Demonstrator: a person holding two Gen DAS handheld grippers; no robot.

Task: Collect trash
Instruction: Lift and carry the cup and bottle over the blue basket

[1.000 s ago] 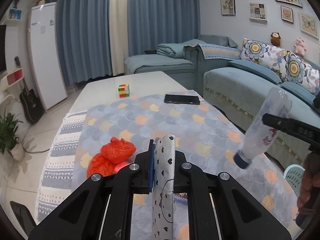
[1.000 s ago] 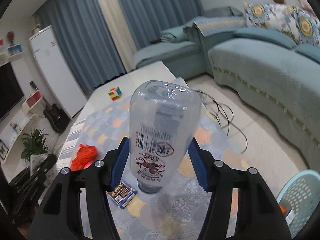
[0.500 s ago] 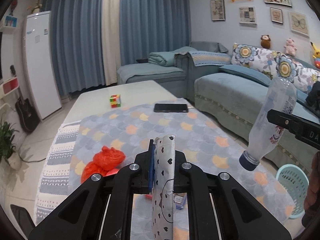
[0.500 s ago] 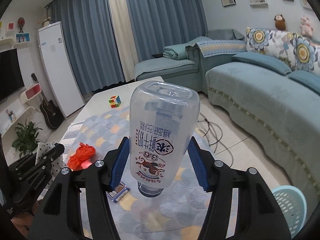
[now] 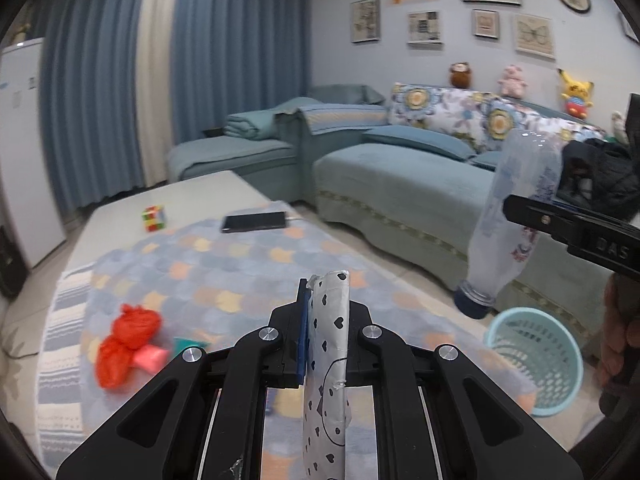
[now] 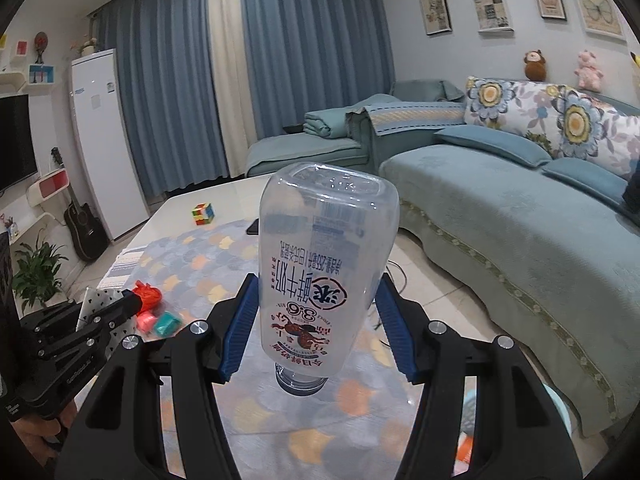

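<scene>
two grippers up over the table, both loaded. left gripper [image 5: 325, 308] is pinched tight on a flat wrapper [image 5: 326, 364], white w/ little black hearts, standing on edge between the pads. right gripper [image 6: 314, 324] is clamped on a clear plastic bottle [image 6: 320, 276], held upside down, dark cap pointing at the floor, label text inverted. from the left cam the bottle [image 5: 516, 216] hangs tilted, just above a light blue basket [image 5: 536, 360] sitting on the floor by the table edge near the sofa [image 5: 400, 188]. on the patterned cloth [image 5: 224, 272]: red bag [image 5: 126, 342] bunched up, w/ pink and teal bits beside it. further back, a phone [image 5: 254, 222] and a colour cube [image 5: 154, 218].
</scene>
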